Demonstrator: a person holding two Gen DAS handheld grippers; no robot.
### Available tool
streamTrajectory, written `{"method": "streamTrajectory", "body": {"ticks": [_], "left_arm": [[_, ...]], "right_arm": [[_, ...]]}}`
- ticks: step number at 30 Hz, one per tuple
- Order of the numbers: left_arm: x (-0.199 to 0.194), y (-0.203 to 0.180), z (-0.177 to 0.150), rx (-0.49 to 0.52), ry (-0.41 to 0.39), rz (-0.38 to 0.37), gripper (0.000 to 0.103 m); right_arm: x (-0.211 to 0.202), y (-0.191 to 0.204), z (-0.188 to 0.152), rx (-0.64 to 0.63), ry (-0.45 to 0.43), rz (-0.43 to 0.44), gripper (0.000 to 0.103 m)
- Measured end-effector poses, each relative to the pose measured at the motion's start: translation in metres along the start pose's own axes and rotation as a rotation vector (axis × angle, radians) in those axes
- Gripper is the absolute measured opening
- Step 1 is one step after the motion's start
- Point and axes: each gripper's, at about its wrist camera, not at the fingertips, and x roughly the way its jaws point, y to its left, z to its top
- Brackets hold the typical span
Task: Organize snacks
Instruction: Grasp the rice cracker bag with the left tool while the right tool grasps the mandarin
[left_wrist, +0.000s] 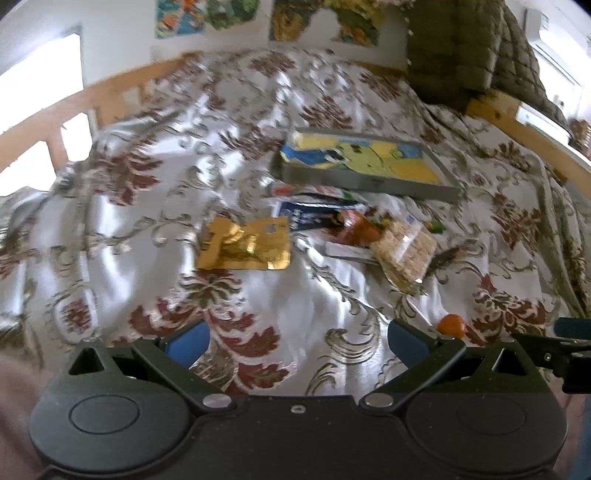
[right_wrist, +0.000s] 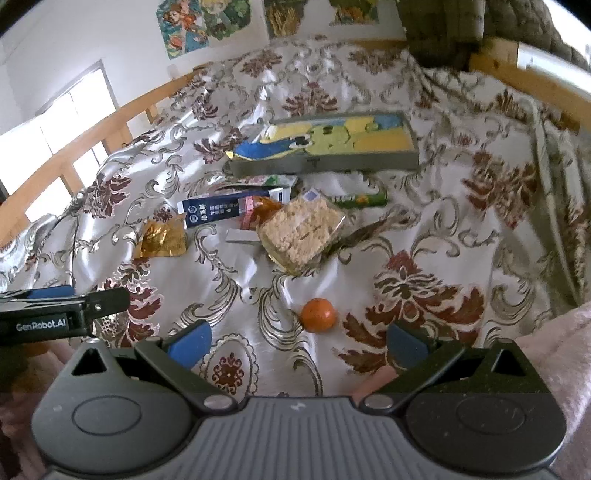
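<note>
Snacks lie in a loose pile on a satin floral bedspread (left_wrist: 122, 236). A gold foil packet (left_wrist: 245, 243) (right_wrist: 162, 238) lies at the pile's left. A clear pack of rice crackers (left_wrist: 404, 247) (right_wrist: 303, 230), a dark blue carton (right_wrist: 218, 212) (left_wrist: 306, 216), an orange bag (left_wrist: 358, 225) and a green stick pack (right_wrist: 360, 200) lie together. A tangerine (right_wrist: 318, 314) (left_wrist: 451, 325) sits alone, nearer. A flat grey box with a yellow and blue picture (left_wrist: 365, 162) (right_wrist: 328, 142) lies behind the pile. My left gripper (left_wrist: 297, 341) and right gripper (right_wrist: 299, 341) are open, empty, short of the snacks.
A wooden bed rail (right_wrist: 92, 125) runs along the left and far side. A quilted olive blanket (left_wrist: 461, 51) hangs at the far right corner. A pink cloth (right_wrist: 554, 339) lies near right. The left gripper shows at the right wrist view's left edge (right_wrist: 62, 314).
</note>
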Motion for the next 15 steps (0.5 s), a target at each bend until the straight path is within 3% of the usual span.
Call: {"method": "streamTrajectory", "body": {"ticks": [5,10,15], "left_arm": [[0.024,0.0,0.021,0.043,0.043,-0.056,0.102],[0.046,-0.01,0.044,0.144,0.027,-0.092,0.102],[0.073,-0.027,0.061,0.23,0.006,-0.169,0.102]], "right_arm": [[0.019,-0.005,0.011,0.018,0.053,0.009,0.103],[0.049,-0.01,0.019,0.087,0.134,-0.015,0.103],[0.071,-0.008,0.021,0.113,0.136,-0.056,0.103]]}}
